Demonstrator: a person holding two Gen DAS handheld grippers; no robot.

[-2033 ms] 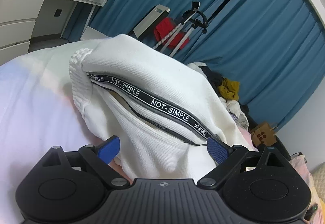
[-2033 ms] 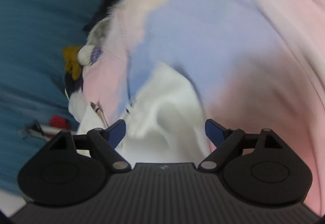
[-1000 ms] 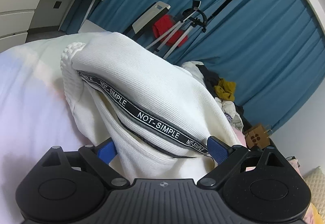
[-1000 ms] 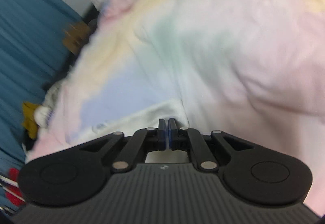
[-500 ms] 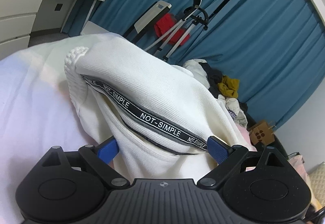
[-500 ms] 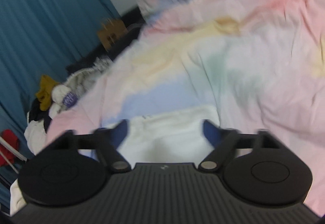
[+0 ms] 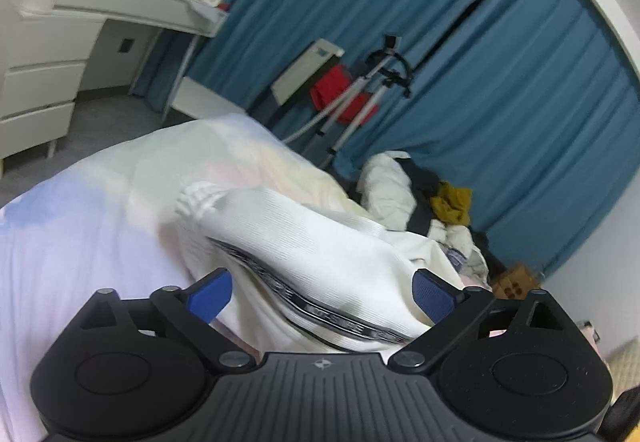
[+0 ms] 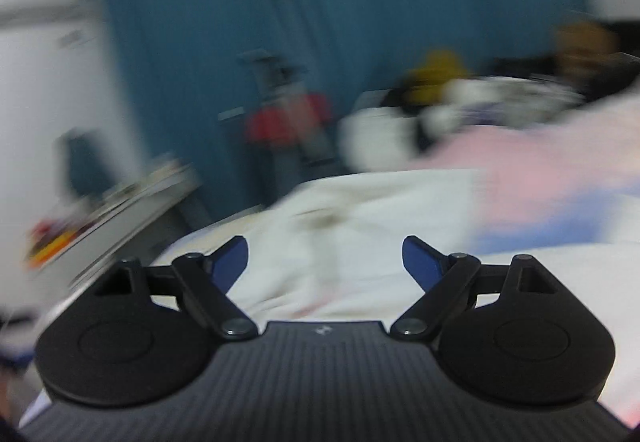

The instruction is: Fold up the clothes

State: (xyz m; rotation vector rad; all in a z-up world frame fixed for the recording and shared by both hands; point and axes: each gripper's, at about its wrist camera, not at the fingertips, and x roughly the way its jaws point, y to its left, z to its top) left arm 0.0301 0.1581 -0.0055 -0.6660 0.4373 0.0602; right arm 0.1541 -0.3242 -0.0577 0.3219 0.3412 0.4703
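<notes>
A white ribbed knit garment (image 7: pixel 320 246) with a black lettered band lies bunched on the pastel bed sheet (image 7: pixel 80 242). My left gripper (image 7: pixel 322 294) is open, its blue fingertips either side of the garment's near edge. My right gripper (image 8: pixel 326 262) is open and empty above the bed; its view is blurred. White fabric (image 8: pixel 360 226) lies ahead of it on the sheet (image 8: pixel 560 181).
Blue curtains (image 7: pixel 440 21) hang behind the bed. A tripod with red cloth (image 7: pixel 348 97) and a clothes pile (image 7: pixel 424 193) stand past the bed's far edge. A white dresser (image 7: pixel 60 41) is at the left.
The right gripper shut on the garment, opened again and swung round toward the curtains. The left gripper has lifted its view; the garment now lies lower and flatter.
</notes>
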